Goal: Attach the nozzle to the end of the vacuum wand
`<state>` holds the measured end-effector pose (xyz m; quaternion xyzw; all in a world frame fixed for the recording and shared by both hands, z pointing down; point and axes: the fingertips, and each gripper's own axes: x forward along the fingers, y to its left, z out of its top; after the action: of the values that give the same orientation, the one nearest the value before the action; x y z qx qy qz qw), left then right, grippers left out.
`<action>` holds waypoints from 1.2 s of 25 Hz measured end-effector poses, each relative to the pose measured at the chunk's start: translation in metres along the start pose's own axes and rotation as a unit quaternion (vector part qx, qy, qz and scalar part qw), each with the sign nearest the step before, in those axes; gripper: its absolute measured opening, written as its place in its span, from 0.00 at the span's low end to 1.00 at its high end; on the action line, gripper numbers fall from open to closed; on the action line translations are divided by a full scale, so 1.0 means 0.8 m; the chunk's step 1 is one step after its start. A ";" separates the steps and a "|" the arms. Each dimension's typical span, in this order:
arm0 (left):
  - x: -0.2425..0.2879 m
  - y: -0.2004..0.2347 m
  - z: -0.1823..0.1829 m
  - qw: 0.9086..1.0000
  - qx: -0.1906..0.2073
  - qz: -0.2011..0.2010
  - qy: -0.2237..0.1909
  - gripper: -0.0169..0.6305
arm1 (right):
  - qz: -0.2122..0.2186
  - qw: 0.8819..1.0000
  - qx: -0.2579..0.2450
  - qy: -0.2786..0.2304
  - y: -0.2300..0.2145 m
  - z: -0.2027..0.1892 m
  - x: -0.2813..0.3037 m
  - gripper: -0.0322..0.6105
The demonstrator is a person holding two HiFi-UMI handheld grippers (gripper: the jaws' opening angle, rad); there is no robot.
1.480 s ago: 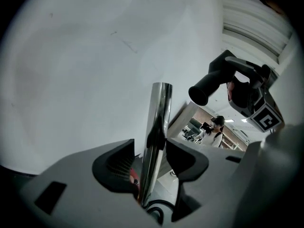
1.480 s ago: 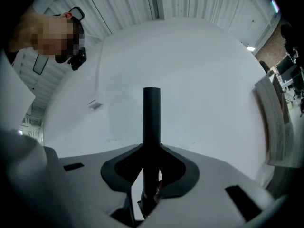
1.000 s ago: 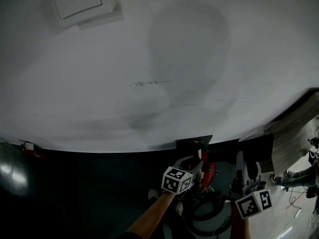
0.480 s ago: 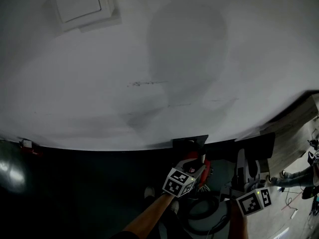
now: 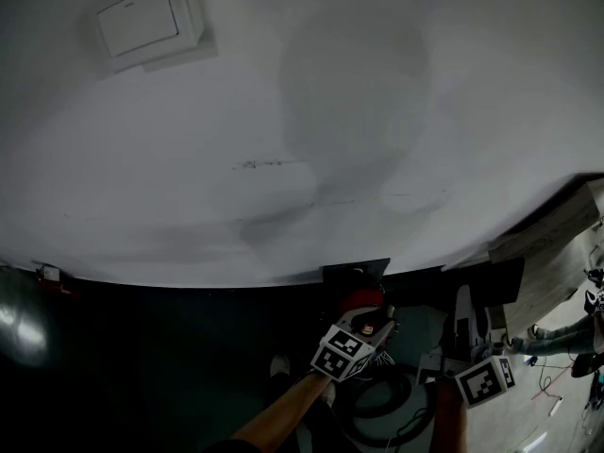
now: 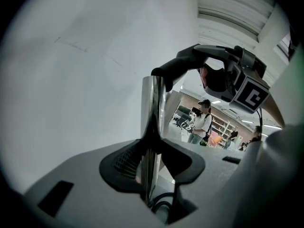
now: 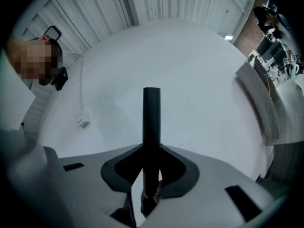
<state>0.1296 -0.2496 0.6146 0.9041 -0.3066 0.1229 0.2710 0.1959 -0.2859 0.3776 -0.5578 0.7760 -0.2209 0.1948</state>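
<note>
**Head view.** A plain white wall fills most of the frame, with a white rectangular switch plate at upper left. A dark floor band runs along the bottom.
- The left gripper sits low centre, its marker cube toward the camera and a bare forearm behind it.
- A red vacuum part shows just above it.
- The right gripper is low right, near the left one but apart.
- A black coiled hose lies on the floor below and between them.
- The jaws are too small and dark to read here.

**Left gripper view.** The left gripper is clenched on the shiny metal vacuum wand, which stands upright between the pads and rises well out of them.
- At the wand's upper end a black curved piece runs across toward the right gripper. Whether it is seated on the wand, I cannot tell.
- A person in a white top stands far behind.

**Right gripper view.** The right gripper is clamped on the slim black plastic nozzle tube, with pads pressing both sides.
- The tube stands upright, its far end seen against the wall.
- A small white box on a cord hangs on the wall at left.
</note>
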 end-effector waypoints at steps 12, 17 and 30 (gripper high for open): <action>0.008 -0.013 0.003 1.000 0.017 -0.006 0.007 0.24 | 0.046 0.988 -0.119 0.082 0.024 -0.010 0.024 0.19; 0.008 -0.012 0.002 1.000 0.020 -0.004 0.011 0.24 | 0.070 0.975 -0.170 0.123 0.047 -0.022 0.040 0.19; 0.008 -0.011 0.001 0.999 0.029 0.000 0.014 0.23 | 0.134 0.944 -0.255 0.162 0.099 -0.045 0.065 0.19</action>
<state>0.1404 -0.2474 0.6128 0.9100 -0.2987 0.1443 0.2488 0.0986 -0.3088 0.3603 -0.4358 0.8952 -0.0753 -0.0546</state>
